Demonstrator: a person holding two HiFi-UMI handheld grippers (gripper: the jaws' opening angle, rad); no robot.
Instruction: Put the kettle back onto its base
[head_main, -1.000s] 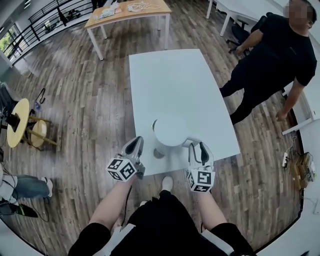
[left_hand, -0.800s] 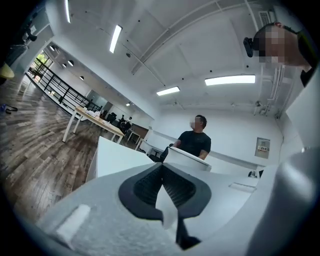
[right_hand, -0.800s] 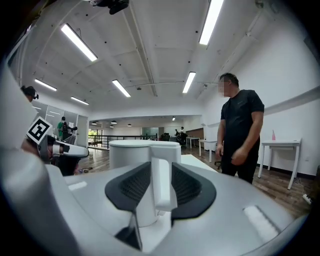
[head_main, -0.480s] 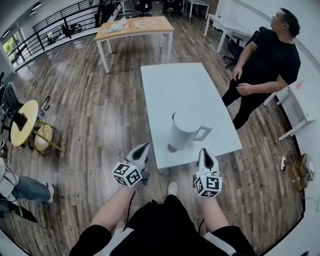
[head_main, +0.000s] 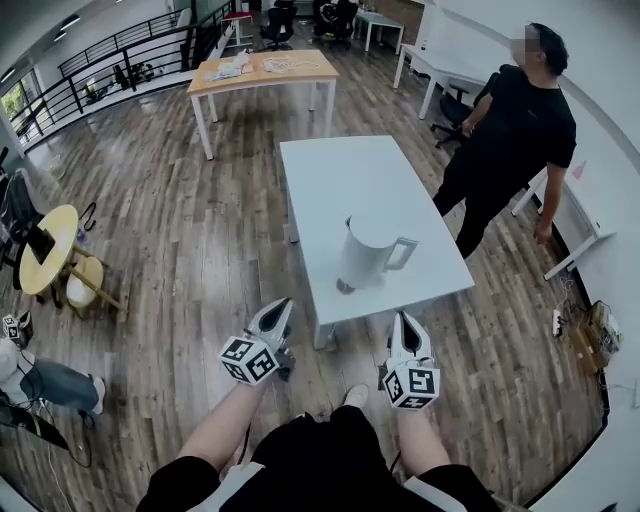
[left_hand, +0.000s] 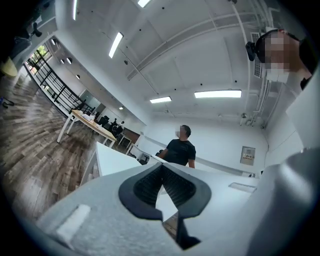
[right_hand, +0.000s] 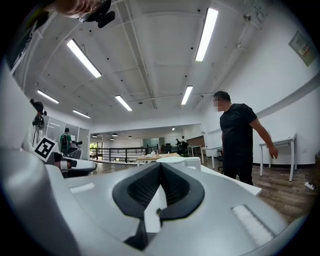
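The white kettle (head_main: 364, 252) stands upright on its base (head_main: 345, 287) near the front edge of the white table (head_main: 350, 170), handle to the right. Both grippers hang over the wooden floor, short of the table and apart from the kettle. My left gripper (head_main: 283, 305) is shut with nothing in it, and its ribbed pads (left_hand: 150, 184) meet in the left gripper view. My right gripper (head_main: 404, 319) is shut and empty too. In the right gripper view the kettle's top (right_hand: 184, 161) shows just past the closed jaws of the right gripper (right_hand: 160, 166).
A person in black (head_main: 505, 135) stands at the table's right side. A wooden table (head_main: 265, 68) stands farther back, a white desk (head_main: 585, 225) at the right, a yellow round stool (head_main: 45, 245) at the left. A black railing (head_main: 120, 55) runs along the far left.
Both grippers have drawn back from the table edge toward my body. The right gripper, open beside the kettle's handle a second ago, has shut empty. The kettle stays on the table.
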